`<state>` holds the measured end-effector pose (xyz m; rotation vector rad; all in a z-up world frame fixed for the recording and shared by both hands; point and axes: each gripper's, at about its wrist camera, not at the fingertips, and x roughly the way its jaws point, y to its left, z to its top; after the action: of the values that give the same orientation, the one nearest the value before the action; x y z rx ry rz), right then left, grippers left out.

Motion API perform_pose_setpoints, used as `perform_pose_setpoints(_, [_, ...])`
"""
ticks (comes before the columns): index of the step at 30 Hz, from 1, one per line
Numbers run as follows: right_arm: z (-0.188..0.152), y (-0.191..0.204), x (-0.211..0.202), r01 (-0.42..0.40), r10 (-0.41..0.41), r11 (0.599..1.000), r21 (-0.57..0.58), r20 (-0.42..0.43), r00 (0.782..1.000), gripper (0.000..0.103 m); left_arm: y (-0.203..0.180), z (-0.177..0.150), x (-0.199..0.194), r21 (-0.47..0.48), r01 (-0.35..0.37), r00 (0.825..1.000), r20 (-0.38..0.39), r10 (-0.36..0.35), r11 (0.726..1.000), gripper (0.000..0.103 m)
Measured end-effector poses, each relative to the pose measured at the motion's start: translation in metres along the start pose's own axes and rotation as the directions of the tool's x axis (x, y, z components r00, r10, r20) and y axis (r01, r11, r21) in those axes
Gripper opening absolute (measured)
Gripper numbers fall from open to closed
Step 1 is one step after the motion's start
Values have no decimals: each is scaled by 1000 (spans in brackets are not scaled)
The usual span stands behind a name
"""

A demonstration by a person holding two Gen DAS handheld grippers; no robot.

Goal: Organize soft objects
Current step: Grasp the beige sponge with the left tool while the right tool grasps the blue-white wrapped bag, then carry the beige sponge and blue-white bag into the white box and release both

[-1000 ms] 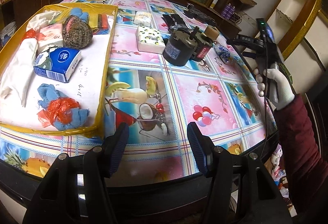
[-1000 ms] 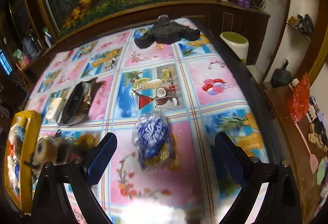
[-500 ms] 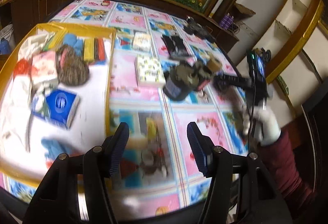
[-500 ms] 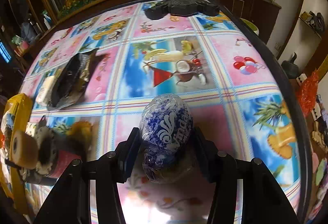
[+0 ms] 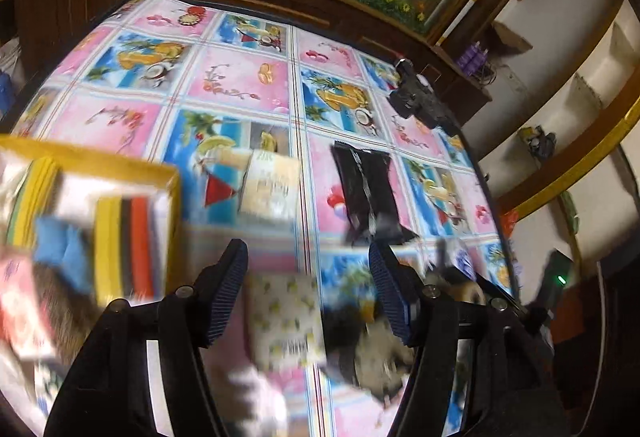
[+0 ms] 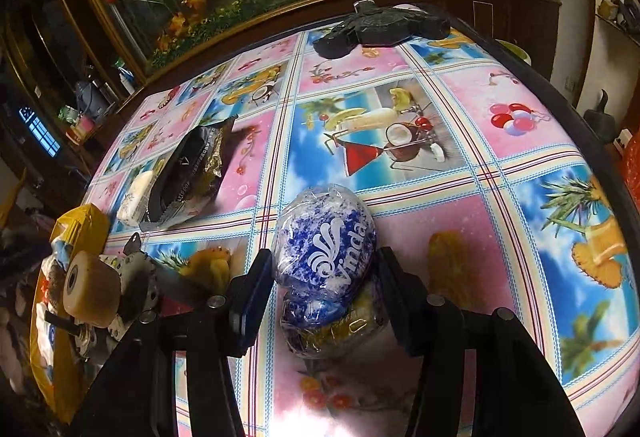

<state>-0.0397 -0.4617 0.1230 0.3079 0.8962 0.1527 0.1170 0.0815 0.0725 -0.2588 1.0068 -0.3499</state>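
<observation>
Tissue pack [image 6: 328, 249]: lay on the worktop [image 6: 460, 109], near the front edge, between the fingers of the right gripper [image 6: 322, 261].
Look: blue and white, round and puffy, wrapped in clear shiny plastic.
Feel, at a guess: light and squashy, with a slippery wrap; not a thing to break, but easy to crush.
Best hold, at a guess: across the fat middle, one finger on each side, with a soft squeeze only.
Right gripper: fingers against both sides of the pack, opening a little.
Left gripper [image 5: 306, 251]: fingers apart and opening a bit, clamped on nothing.
Under the left gripper: lemon-print pack [image 5: 288, 317], flat on the worktop, blurred.
Tissue packs out on the worktop: three, counting the blue one, the lemon-print one and a pale pack [image 5: 272, 185].
Black foil pouch [image 6: 188, 173]: one, flat, just beside the pale pack.
Motor with a wheel [image 6: 92, 289]: one, hard, not a soft thing.
Yellow box [image 5: 100, 161]: one, at the left, with soft things inside; too blurred to count.
</observation>
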Motion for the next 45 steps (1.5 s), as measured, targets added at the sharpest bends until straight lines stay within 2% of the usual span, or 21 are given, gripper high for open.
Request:
perform_pose_setpoints(3, [-1,3,-2,5,-5,1000,-3,-2,1000,53,-4,20,38,34,-65,996,-51,66,997,62])
perform_pose_setpoints(7, [2,2,-2,-11,11,1000,14,-10,1000,53,0,29,80,51,-136,986,-93,140,989,63])
perform_pose_setpoints(8, [2,1,-2,-15,15,1000,17,-11,1000,53,-1,29,84,68,-166,982,-81,171,984,67])
perform_pose_setpoints(13, [2,1,-2,-14,14,1000,25,-13,1000,53,-13,25,100,184,-247,963,-62,262,951,67])
perform_pose_setpoints(14, [2,2,-2,-11,11,1000,24,-13,1000,53,-16,23,101,213,-265,958,-51,282,940,63])
perform_pose_setpoints(15, [2,3,-2,-8,8,1000,22,-11,1000,53,-17,21,100,229,-278,955,-35,293,933,47])
perform_pose_setpoints(16, [2,3,-2,-5,6,1000,21,-10,1000,53,-17,21,98,235,-271,957,-35,286,934,43])
perform_pose_setpoints(17, [1,4,-3,-4,4,1000,20,-8,1000,53,-16,22,95,223,-254,962,-46,270,941,42])
perform_pose_setpoints(20, [1,3,-3,-8,8,1000,25,-5,1000,52,-15,23,78,201,-241,969,-11,248,949,42])
perform_pose_setpoints(25, [1,-1,-5,-29,29,998,50,1,1000,49,-14,16,25,154,-170,985,49,165,973,42])
perform_pose_setpoints(29, [0,-6,-6,-29,29,998,62,8,1000,49,-11,-8,-33,127,-107,991,99,95,986,42])
perform_pose_setpoints(33, [-1,-9,-7,-31,30,997,72,20,999,49,4,-39,-91,99,-69,987,148,54,993,42])
perform_pose_setpoints(37, [-5,-8,-11,-15,12,998,61,36,999,49,33,-77,-144,49,-76,979,194,65,996,42])
perform_pose_setpoints(41, [-9,1,-31,-5,3,1000,23,83,997,48,78,-108,-180,-29,-126,967,221,129,992,43])
perform_pose_setpoints(45, [-23,23,-79,-100,98,995,8,118,988,48,126,-132,-194,-104,-176,959,207,194,979,43])
